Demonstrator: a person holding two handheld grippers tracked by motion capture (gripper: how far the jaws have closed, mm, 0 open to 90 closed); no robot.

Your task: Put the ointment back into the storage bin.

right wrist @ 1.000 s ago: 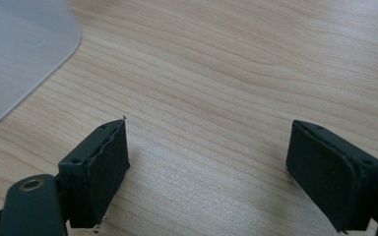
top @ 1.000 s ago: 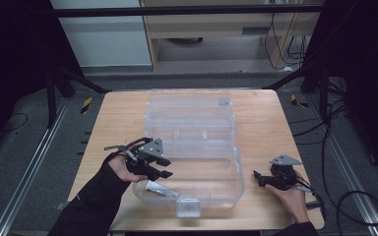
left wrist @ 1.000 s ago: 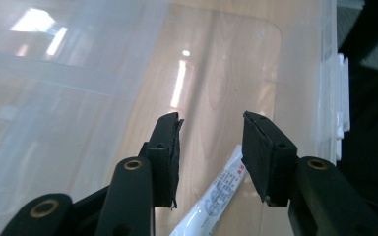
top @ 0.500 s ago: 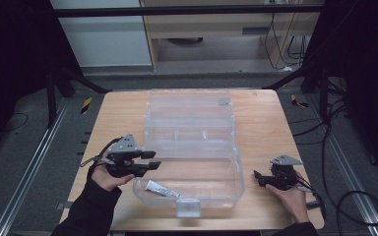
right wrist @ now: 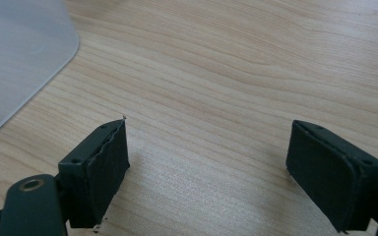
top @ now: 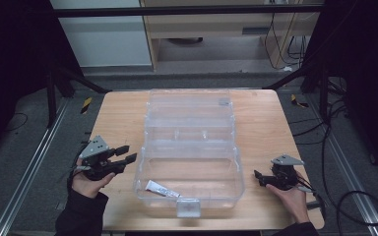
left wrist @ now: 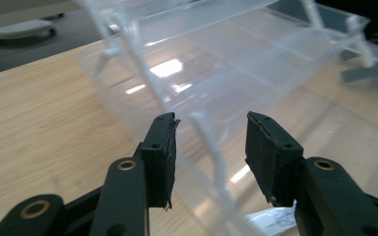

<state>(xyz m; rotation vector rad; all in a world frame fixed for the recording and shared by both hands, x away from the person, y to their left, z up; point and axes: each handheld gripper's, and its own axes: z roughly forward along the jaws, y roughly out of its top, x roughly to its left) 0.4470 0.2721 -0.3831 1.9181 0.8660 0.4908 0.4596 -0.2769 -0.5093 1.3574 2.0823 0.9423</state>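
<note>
Clear plastic box point(top: 192, 147) sat open mid-surface point(top: 118, 118), lid thrown back. Small white tube point(top: 161, 189) lay in front tray, near left wall. Left gripper point(top: 125, 153) just outside that wall, jaws spread, empty. Right gripper point(top: 259, 177) low over bare wood right of box, jaws wide, empty. Likely step: tube deposited, hands clear. Next move probably lid closure; calls for grip on far lid edge.

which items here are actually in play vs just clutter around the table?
In play:
- clear plastic box, open on the table
- white tube lying in the box's near compartment
- left gripper, open, beside the box's left wall
- right gripper, open, over bare wood

Lying about:
- yellow-black items on the floor
- cables at right
</note>
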